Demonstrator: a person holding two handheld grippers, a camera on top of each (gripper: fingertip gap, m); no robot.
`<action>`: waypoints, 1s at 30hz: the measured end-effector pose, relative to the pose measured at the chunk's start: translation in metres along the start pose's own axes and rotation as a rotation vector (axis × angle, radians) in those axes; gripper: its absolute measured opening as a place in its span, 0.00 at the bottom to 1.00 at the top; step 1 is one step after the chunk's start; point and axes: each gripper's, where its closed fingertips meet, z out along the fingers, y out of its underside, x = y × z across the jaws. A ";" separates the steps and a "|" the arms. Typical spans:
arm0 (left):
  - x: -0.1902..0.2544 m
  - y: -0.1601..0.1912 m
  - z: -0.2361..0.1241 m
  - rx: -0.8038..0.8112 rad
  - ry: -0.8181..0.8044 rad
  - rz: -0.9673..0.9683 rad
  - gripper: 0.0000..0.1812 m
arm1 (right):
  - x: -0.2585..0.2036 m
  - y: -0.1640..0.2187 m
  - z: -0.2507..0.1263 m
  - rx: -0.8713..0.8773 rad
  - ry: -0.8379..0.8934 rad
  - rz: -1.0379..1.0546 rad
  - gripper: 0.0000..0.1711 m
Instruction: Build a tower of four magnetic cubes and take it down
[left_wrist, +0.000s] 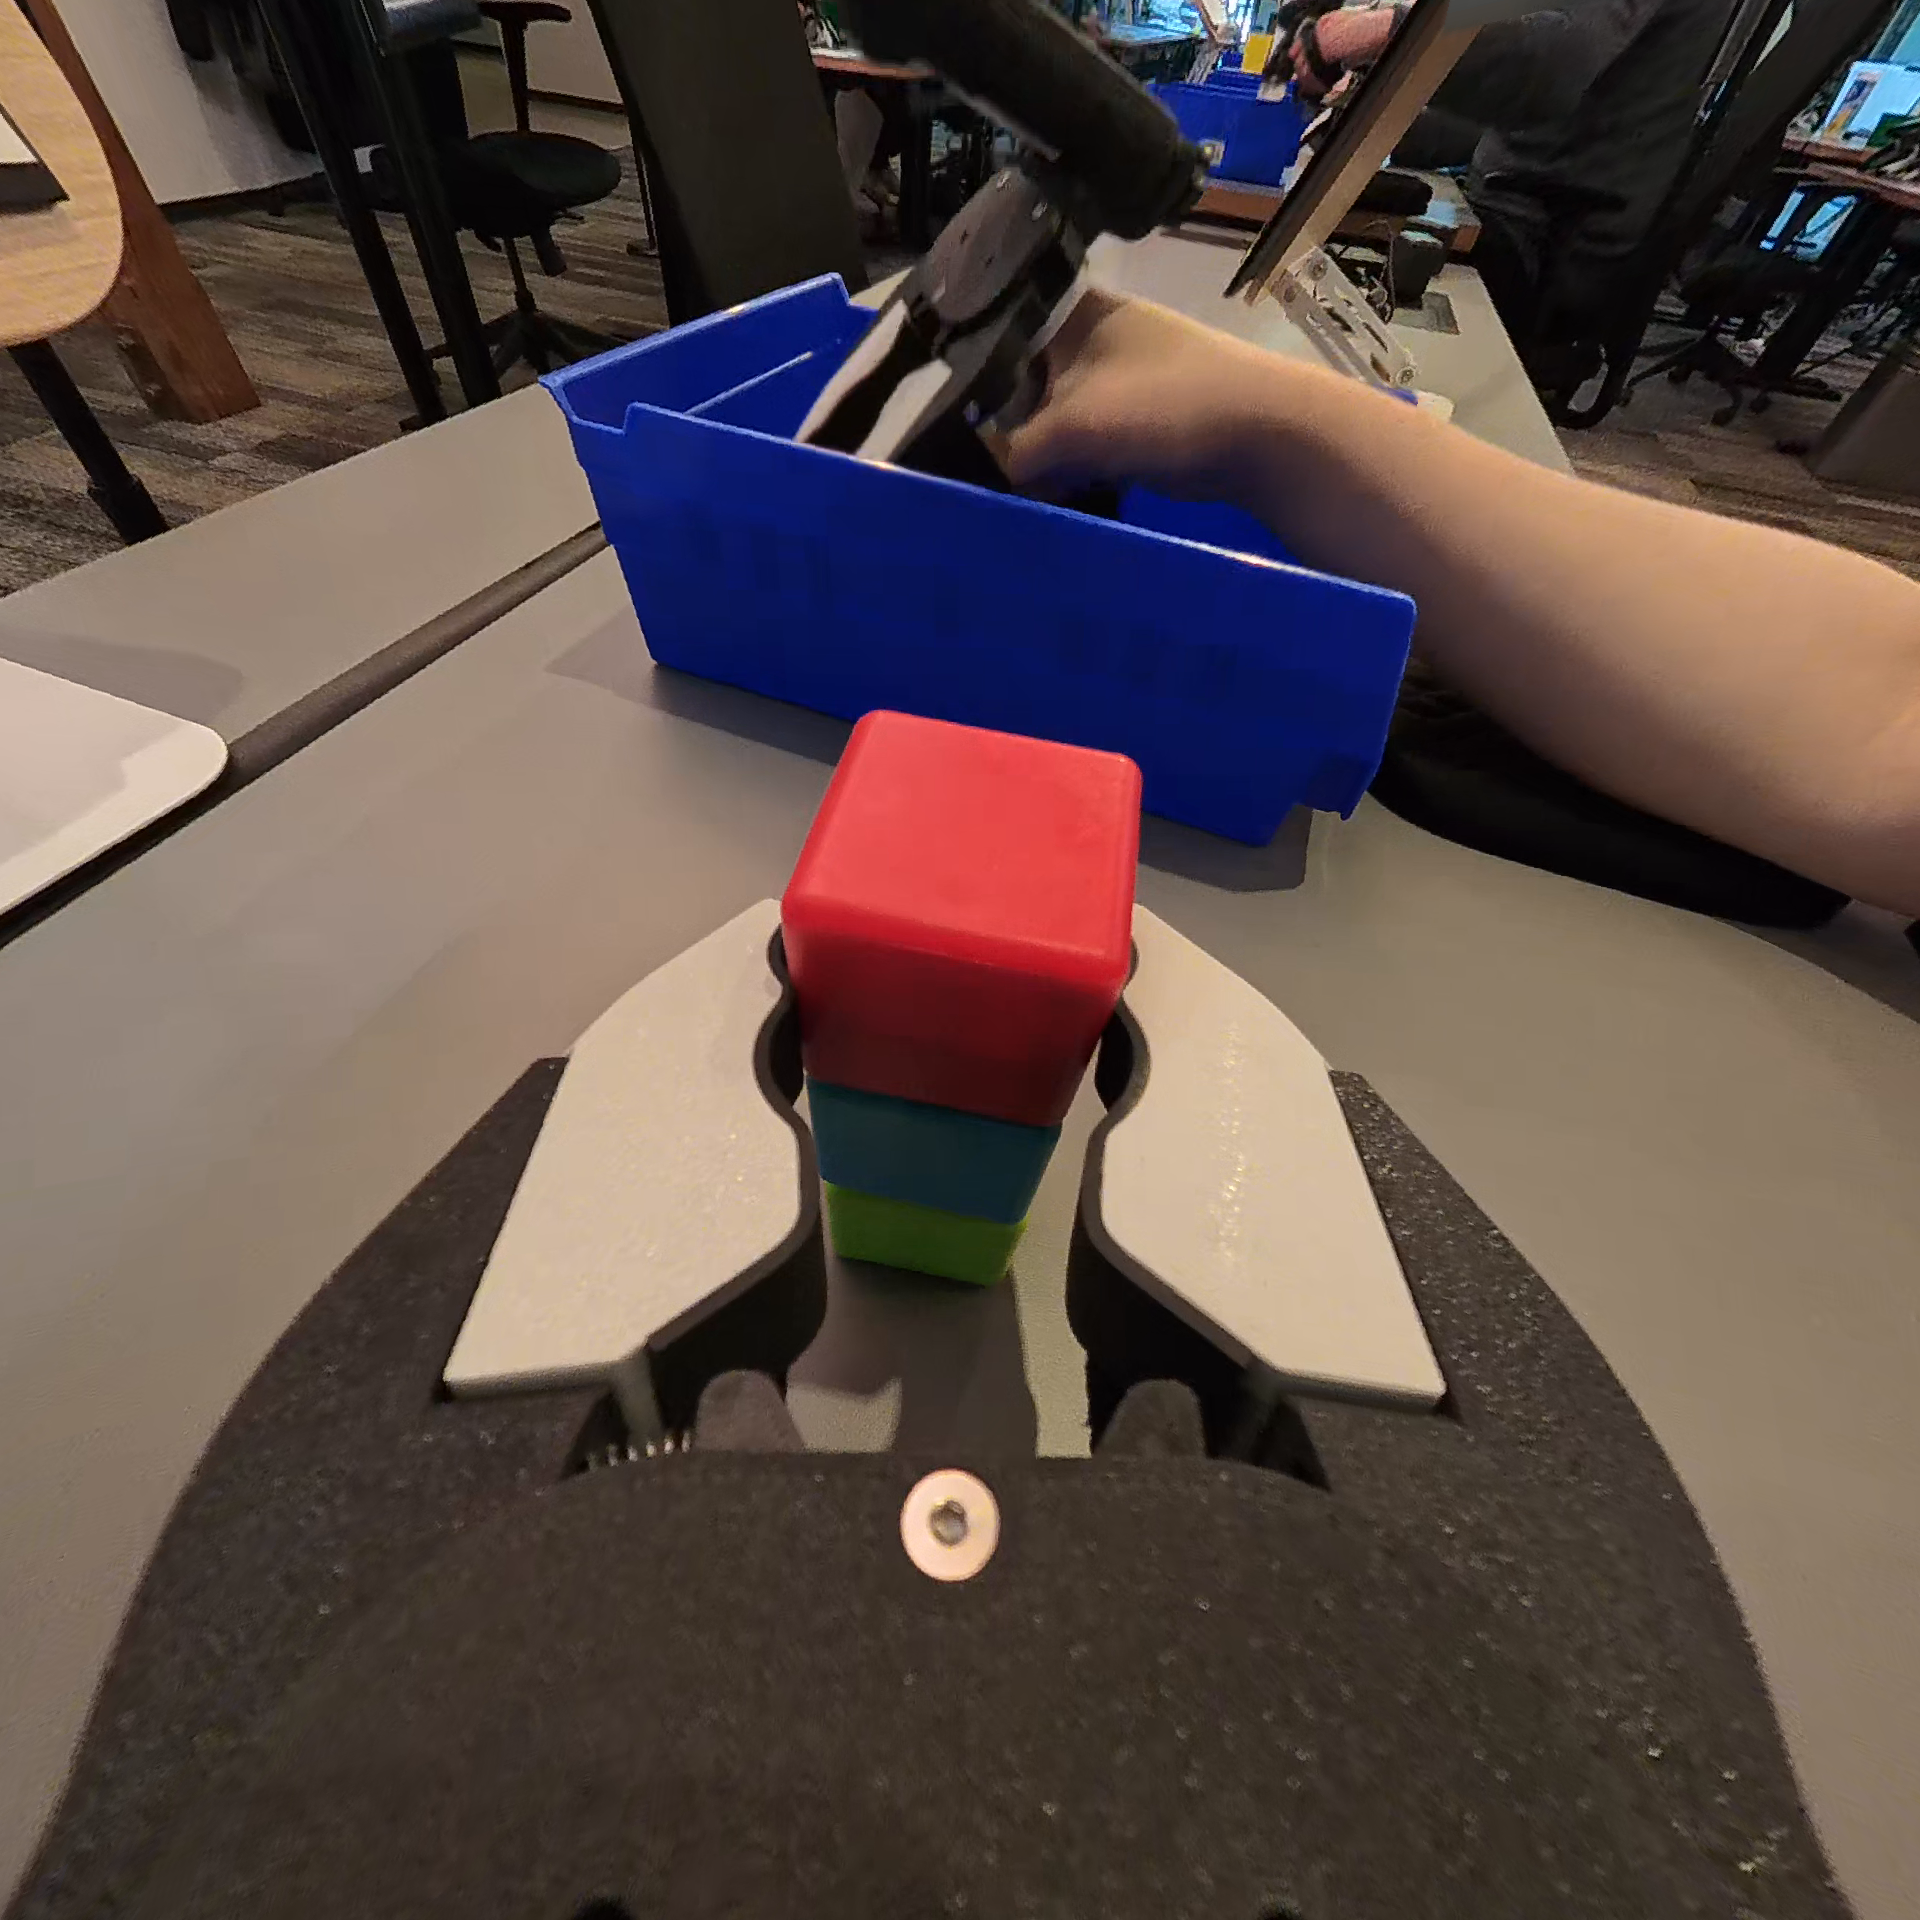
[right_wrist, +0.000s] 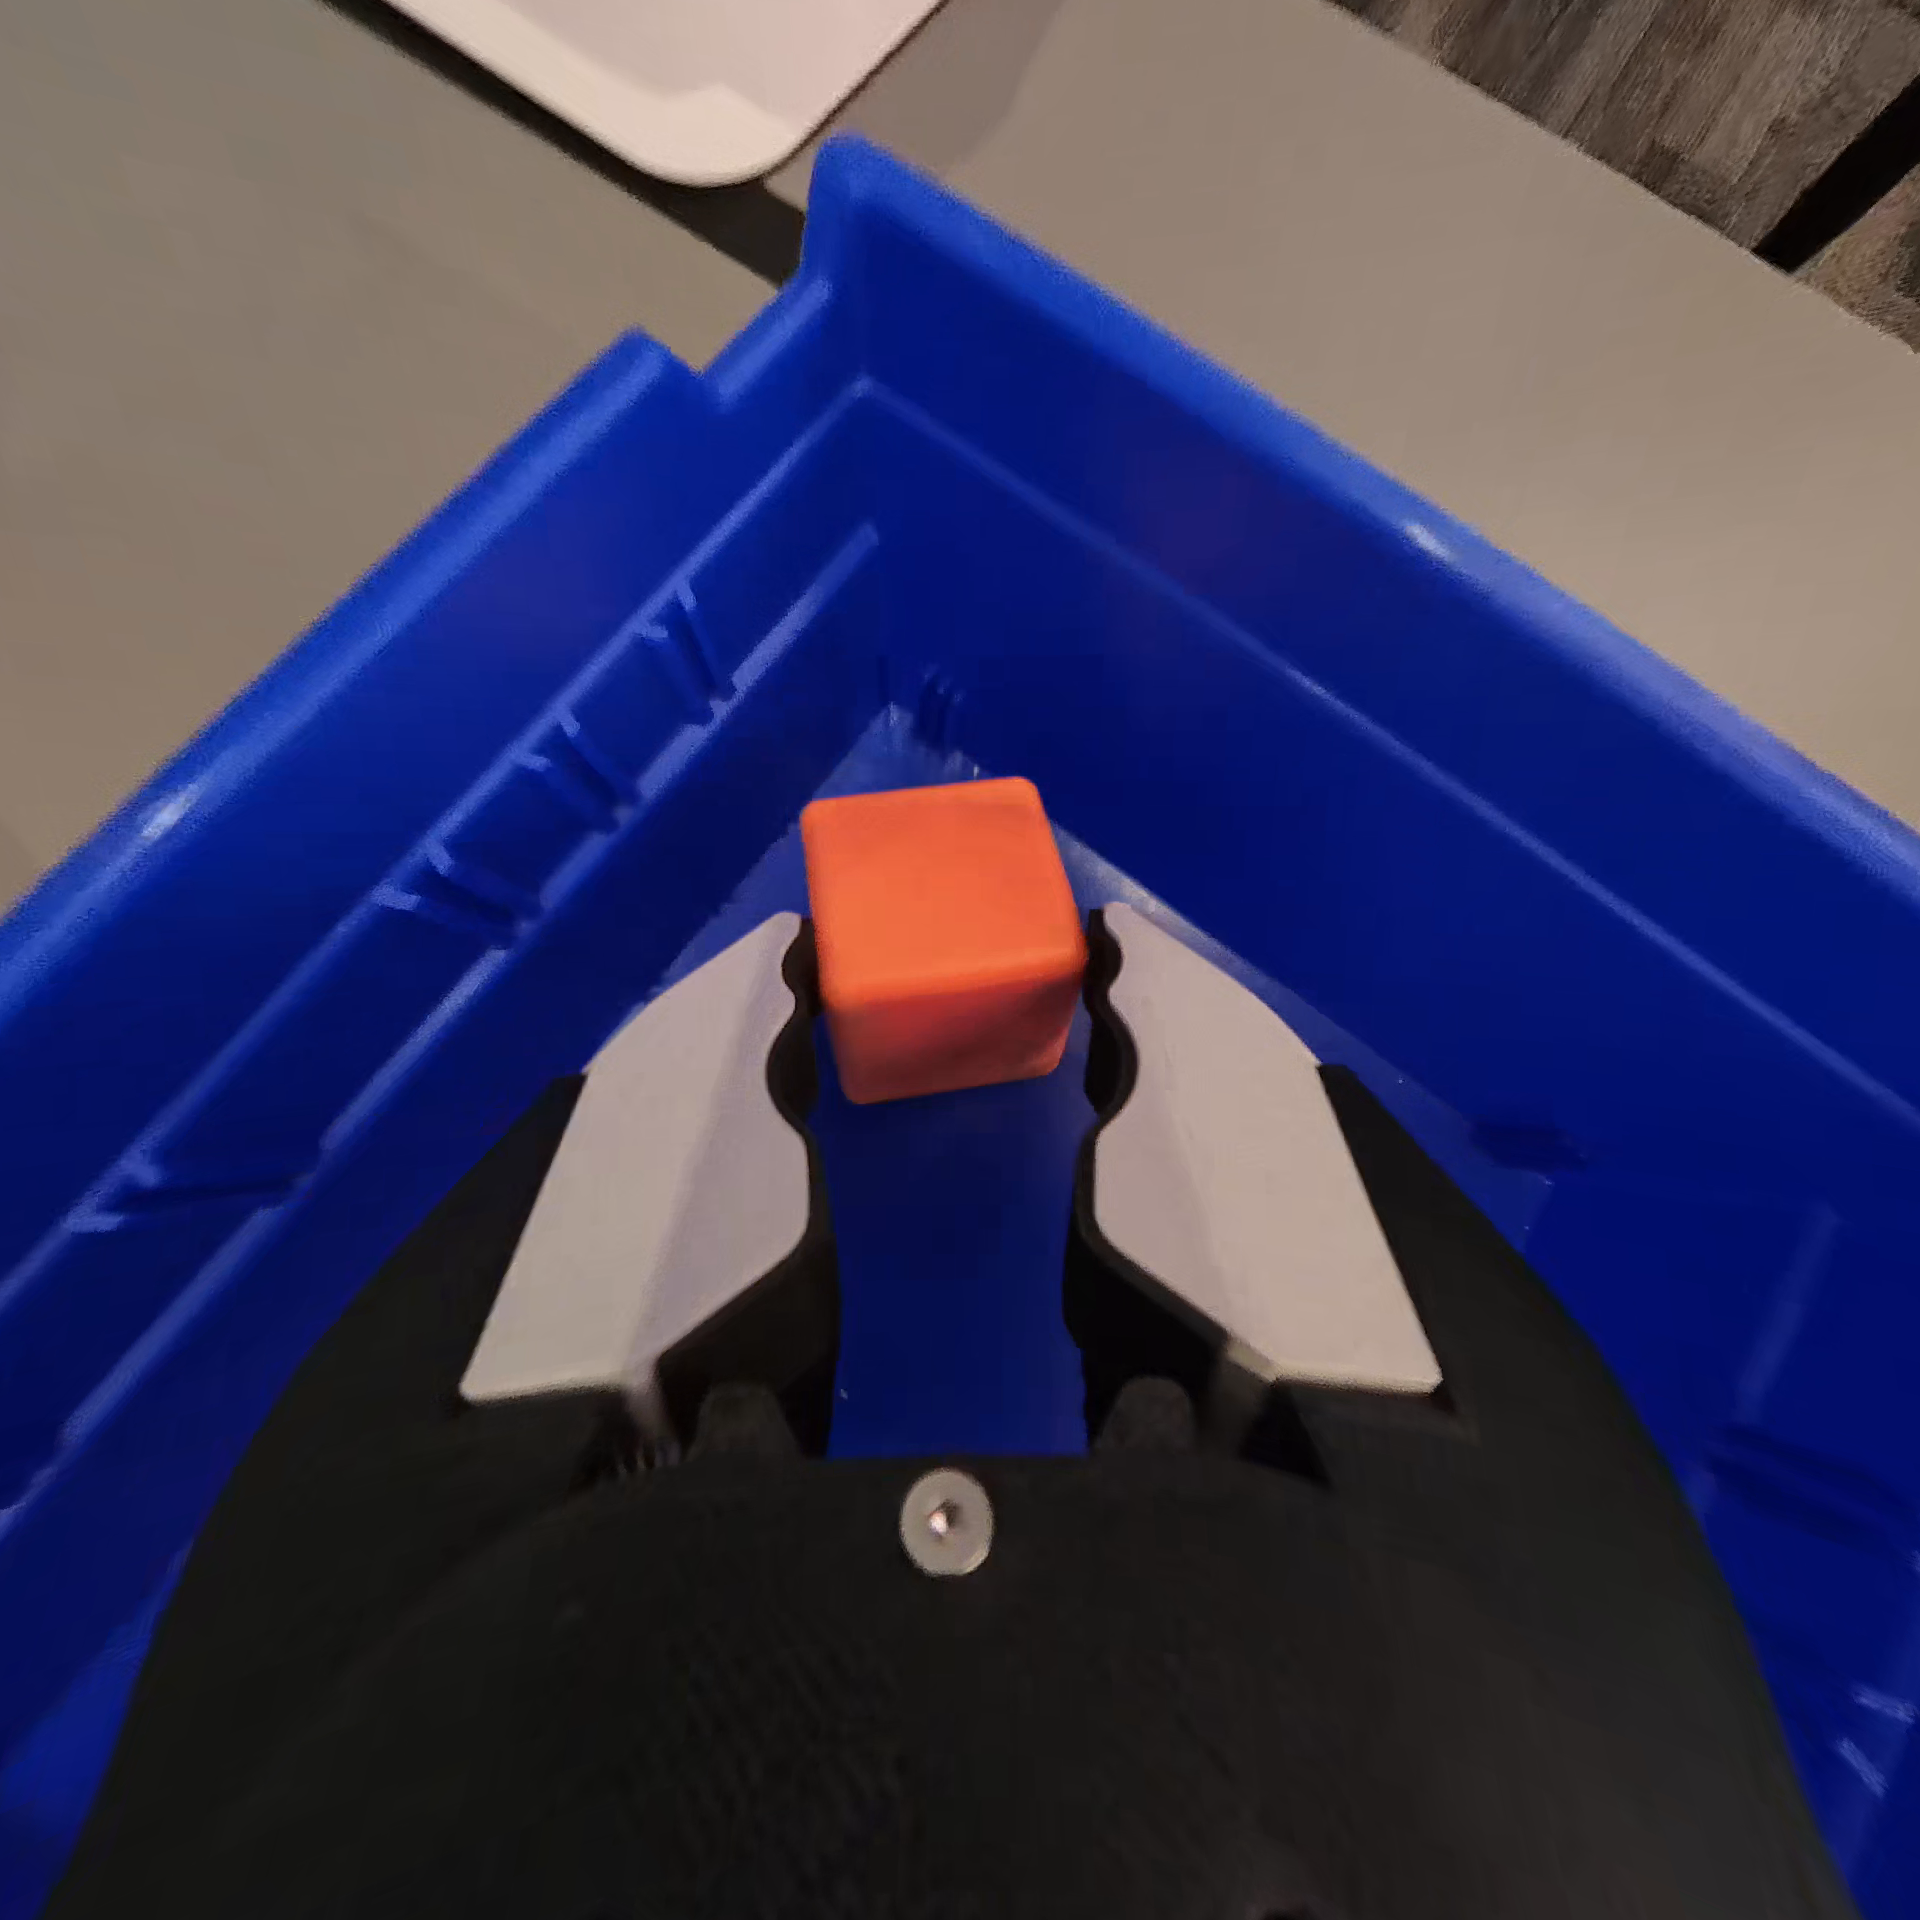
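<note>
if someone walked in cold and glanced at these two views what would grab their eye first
First the bright stack on the grey table: a glossy red plastic cube on a teal cube on a lime-green cube, with the left gripper closed around the red one. Next, the big blue plastic bin behind it, where the right gripper reaches into a corner with an orange cube between its fingertips.
</note>
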 end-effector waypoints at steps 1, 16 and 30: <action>0.000 0.000 0.000 0.001 0.000 -0.001 0.30 | 0.000 0.003 0.004 -0.017 0.010 -0.019 0.30; -0.003 0.050 0.012 -0.281 -0.073 0.083 0.39 | 0.015 -0.019 -0.056 0.009 0.111 -0.072 0.34; 0.000 0.041 0.014 -0.180 -0.007 0.017 0.31 | -0.247 -0.076 -0.091 0.226 -0.637 -0.599 0.43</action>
